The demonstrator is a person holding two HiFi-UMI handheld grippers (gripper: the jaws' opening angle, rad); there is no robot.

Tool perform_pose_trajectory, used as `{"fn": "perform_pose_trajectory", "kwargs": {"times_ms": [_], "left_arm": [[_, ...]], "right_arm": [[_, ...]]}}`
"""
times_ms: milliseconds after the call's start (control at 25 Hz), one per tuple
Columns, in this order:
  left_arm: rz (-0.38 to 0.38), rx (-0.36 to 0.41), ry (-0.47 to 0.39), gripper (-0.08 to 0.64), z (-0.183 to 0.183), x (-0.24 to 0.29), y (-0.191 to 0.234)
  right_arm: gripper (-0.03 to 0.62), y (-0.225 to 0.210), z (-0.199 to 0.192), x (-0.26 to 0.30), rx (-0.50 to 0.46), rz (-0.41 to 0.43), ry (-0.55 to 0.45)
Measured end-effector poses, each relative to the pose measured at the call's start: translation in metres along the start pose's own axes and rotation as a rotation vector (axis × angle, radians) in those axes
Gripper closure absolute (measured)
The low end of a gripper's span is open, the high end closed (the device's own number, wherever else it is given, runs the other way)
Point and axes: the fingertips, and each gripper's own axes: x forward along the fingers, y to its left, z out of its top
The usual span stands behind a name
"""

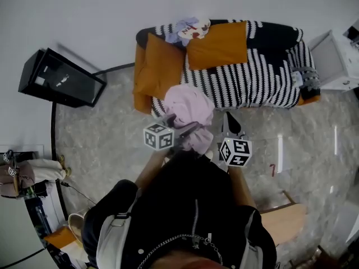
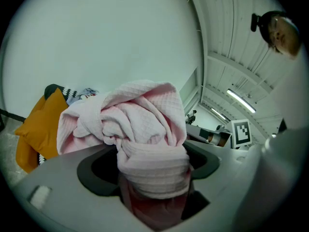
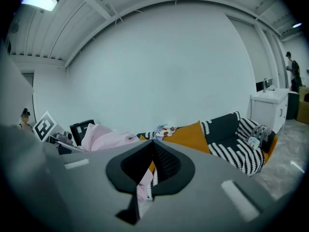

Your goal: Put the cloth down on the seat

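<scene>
A crumpled pink cloth point(image 1: 189, 110) hangs in front of me, over the sofa's near left edge. My left gripper point(image 1: 180, 129) is shut on it; in the left gripper view the cloth point(image 2: 145, 129) bulges out from between the jaws and hides the fingertips. The seat is a sofa point(image 1: 255, 83) with a black-and-white striped cover. My right gripper point(image 1: 229, 121) is to the right of the cloth and apart from it, its jaws closed together with nothing in them point(image 3: 152, 145). The right gripper view shows the cloth point(image 3: 104, 137) at left and the sofa point(image 3: 241, 149) at right.
Two orange cushions point(image 1: 160, 66) point(image 1: 220, 46) and a small patterned pillow point(image 1: 190, 28) lie on the sofa's left half. A black box point(image 1: 60, 77) stands on the floor at left, a white cabinet point(image 1: 336, 60) at right, and a wooden board point(image 1: 283, 220) beside my right leg.
</scene>
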Motion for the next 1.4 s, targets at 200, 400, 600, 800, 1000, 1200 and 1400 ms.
{"fn": "perform_pose_trajectory", "kwargs": {"times_ms": [200, 400, 600, 800, 1000, 1200, 1400], "left_arm": [[-0.026, 0.007, 0.024, 0.169, 0.028, 0.025, 0.024], [-0.040, 0.024, 0.047, 0.169, 0.054, 0.044, 0.056], [-0.055, 0.035, 0.055, 0.169, 0.082, 0.057, 0.086], [-0.060, 0.034, 0.073, 0.169, 0.092, 0.064, 0.106], [-0.065, 0.006, 0.072, 0.169, 0.097, 0.070, 0.118], [-0.058, -0.008, 0.078, 0.169, 0.098, 0.079, 0.127], [-0.042, -0.018, 0.079, 0.169, 0.103, 0.093, 0.138]], "right_arm": [[0.591, -0.011, 0.015, 0.037, 0.001, -0.025, 0.010], [0.591, -0.016, 0.031, 0.079, -0.006, -0.041, 0.019], [0.591, -0.014, 0.050, 0.120, -0.020, -0.047, 0.023], [0.591, -0.007, 0.057, 0.143, -0.019, -0.046, 0.034], [0.591, -0.008, 0.059, 0.157, -0.019, -0.047, 0.053], [0.591, -0.013, 0.055, 0.169, -0.011, -0.038, 0.075], [0.591, -0.018, 0.054, 0.191, -0.009, -0.009, 0.099]]}}
